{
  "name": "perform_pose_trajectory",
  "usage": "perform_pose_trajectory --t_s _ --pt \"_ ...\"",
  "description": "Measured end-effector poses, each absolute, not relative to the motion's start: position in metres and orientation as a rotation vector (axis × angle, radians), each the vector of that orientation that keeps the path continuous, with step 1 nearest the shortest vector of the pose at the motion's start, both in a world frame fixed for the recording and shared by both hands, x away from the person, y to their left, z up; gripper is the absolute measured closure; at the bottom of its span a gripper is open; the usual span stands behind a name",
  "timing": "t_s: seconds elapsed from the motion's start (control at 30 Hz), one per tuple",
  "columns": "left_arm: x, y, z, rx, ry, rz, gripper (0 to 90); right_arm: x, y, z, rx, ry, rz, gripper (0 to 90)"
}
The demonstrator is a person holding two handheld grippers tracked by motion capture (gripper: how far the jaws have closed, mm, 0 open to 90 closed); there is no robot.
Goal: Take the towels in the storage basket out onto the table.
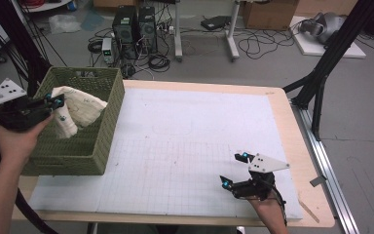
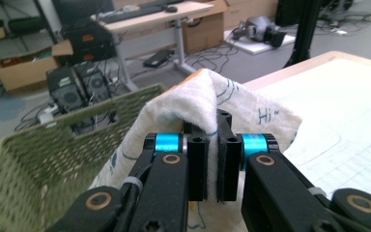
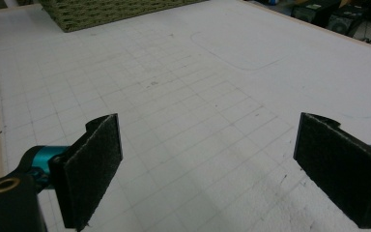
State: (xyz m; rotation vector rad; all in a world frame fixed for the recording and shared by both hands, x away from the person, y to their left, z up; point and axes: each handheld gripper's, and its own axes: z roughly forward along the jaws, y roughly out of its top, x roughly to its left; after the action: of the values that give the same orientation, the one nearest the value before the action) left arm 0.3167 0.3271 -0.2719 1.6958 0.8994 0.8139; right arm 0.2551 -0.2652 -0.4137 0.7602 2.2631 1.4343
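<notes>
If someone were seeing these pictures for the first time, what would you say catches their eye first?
Most striking is the white towel, pinched in the left gripper and draped over the green woven basket at the table's left edge; blue writing shows on it in the left gripper view. Next comes the right gripper, jaws wide apart with nothing between them, resting low over the white gridded mat near the front right.

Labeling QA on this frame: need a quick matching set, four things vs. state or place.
Things:
1. left tool
2. right tool
3. cloth
4. basket

States or places:
A. green, at the table's left edge
B. open, over the white mat
C. white, pinched and hanging over the basket
D. shut on the cloth

Pairs: 1-D, 2-B, 3-C, 4-A
</notes>
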Motion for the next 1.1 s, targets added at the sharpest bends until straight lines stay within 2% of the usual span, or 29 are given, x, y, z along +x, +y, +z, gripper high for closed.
perform_pose_trajectory --t_s 0.43,1.1 --pt "0.313 0.282 -0.255 1.731 0.752 0.767 85.7 0.255 -0.265 -0.413 0.754 2.259 1.435 9.2" --pt "0.315 0.212 -0.258 1.785 0.591 0.654 85.7 0.256 -0.264 -0.413 0.744 2.26 1.441 9.2"
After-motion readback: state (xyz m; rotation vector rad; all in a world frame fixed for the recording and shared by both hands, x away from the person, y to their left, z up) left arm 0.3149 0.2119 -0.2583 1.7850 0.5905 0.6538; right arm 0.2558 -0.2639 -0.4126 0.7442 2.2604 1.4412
